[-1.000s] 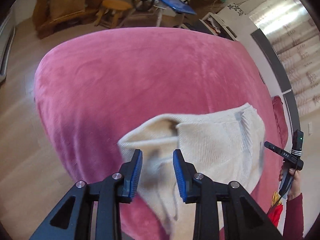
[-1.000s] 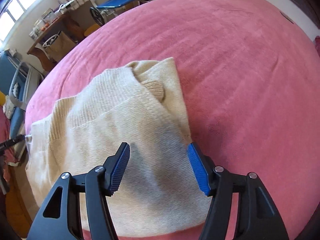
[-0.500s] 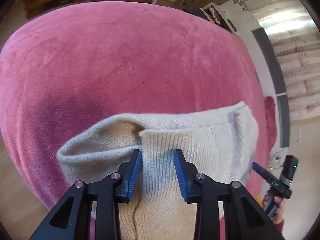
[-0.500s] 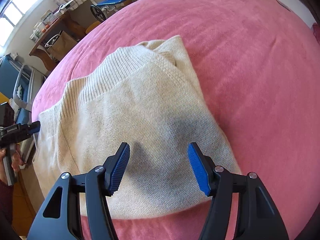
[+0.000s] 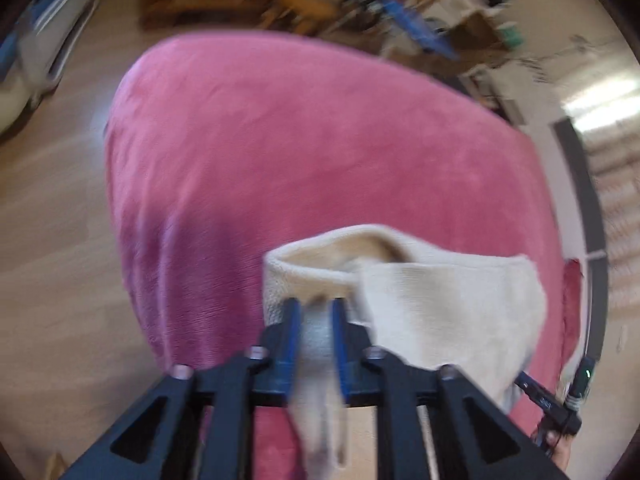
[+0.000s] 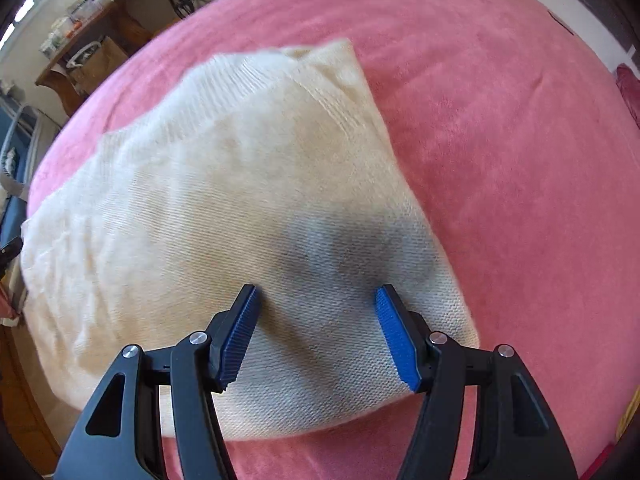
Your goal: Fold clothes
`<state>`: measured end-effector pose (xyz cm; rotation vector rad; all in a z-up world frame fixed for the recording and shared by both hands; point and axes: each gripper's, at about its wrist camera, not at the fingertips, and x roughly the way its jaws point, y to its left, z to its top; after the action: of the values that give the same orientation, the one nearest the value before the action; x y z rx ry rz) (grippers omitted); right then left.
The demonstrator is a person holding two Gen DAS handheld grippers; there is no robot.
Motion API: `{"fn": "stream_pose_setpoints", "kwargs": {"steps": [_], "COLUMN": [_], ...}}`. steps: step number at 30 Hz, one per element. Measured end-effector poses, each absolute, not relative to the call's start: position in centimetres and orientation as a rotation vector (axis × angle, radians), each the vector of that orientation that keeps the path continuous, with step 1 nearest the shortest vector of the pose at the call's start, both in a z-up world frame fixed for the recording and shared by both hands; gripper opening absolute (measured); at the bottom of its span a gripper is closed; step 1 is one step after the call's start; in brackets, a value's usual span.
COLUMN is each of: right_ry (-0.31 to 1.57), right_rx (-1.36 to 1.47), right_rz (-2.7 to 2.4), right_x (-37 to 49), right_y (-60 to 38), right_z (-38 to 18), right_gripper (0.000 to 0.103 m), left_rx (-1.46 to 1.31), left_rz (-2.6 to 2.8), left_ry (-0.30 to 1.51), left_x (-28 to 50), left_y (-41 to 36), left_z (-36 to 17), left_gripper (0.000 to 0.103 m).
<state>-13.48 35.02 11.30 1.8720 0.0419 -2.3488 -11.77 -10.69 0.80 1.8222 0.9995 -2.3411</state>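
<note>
A cream knitted sweater (image 6: 224, 184) lies partly folded on a pink plush bed cover (image 6: 500, 140). In the left wrist view the sweater (image 5: 448, 308) has one end lifted, and my left gripper (image 5: 314, 320) has its jaws closing on a bunched strip of the knit that hangs down between the blue pads. My right gripper (image 6: 316, 312) stands open just above the flat near part of the sweater, its blue pads (image 6: 240, 336) wide apart with only fabric below them. The right gripper also shows at the lower right edge of the left wrist view.
The pink cover (image 5: 300, 160) drops off to a wooden floor (image 5: 52, 240) on the left. Beyond the bed stand a blue wheeled chair (image 5: 404, 16), a wooden stool (image 5: 304, 0) and a brown bag (image 6: 100, 60) by a desk. A red cushion (image 5: 572, 292) lies at the far right.
The left jaws have narrowed onto a fold of the sweater and lifted it off the cover. The right gripper has sunk closer to the sweater, still equally wide.
</note>
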Motion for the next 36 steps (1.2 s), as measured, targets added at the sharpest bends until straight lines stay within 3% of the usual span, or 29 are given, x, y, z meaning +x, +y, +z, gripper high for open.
{"fn": "stream_pose_setpoints", "kwargs": {"steps": [1,8,14,22,23,24,29,32,36], "right_ry": [0.026,-0.096,-0.081,-0.067,-0.064,-0.044,0.187,0.125,-0.083], "right_rx": [1.876,1.7,1.726,1.755,1.763,1.767,1.794,1.79,1.744], "right_rz": [-2.353,-2.31,-2.268,-2.241,-2.238,-2.24,-2.304,-2.307,-2.303], "right_x": [-13.6,-12.4,-10.8,-9.9,-9.9,-9.9,-9.9,-9.8,-9.9], "right_y": [35.1,34.0,32.2,31.5,31.6,31.6,31.7,32.6,33.9], "right_z": [11.4,15.2,14.0,12.8,12.6,12.4,11.6,11.8,13.5], "right_gripper": [0.064,0.064,0.064,0.064,0.064,0.064,0.062,0.062,0.063], "left_rx": [1.8,1.752,1.815,1.928,1.935,1.942,1.929,1.925,1.812], "left_rz": [-2.324,-2.525,-2.511,-2.467,-2.48,-2.493,-2.404,-2.338,-2.459], "left_ry": [1.098,1.063,0.759,0.566,0.521,0.475,0.57,0.674,0.863], "left_x": [-11.4,-6.7,-6.3,-7.8,-7.6,-7.5,-4.9,-2.7,-1.0], "left_y": [-11.3,-9.4,-6.1,-4.0,-3.7,-3.3,-6.1,-8.2,-8.2], "left_z": [0.7,4.0,3.2,1.0,1.1,1.1,0.4,-0.3,2.1], "left_gripper": [0.02,0.028,0.029,0.03,0.029,0.02,0.0,0.001,0.016]}}
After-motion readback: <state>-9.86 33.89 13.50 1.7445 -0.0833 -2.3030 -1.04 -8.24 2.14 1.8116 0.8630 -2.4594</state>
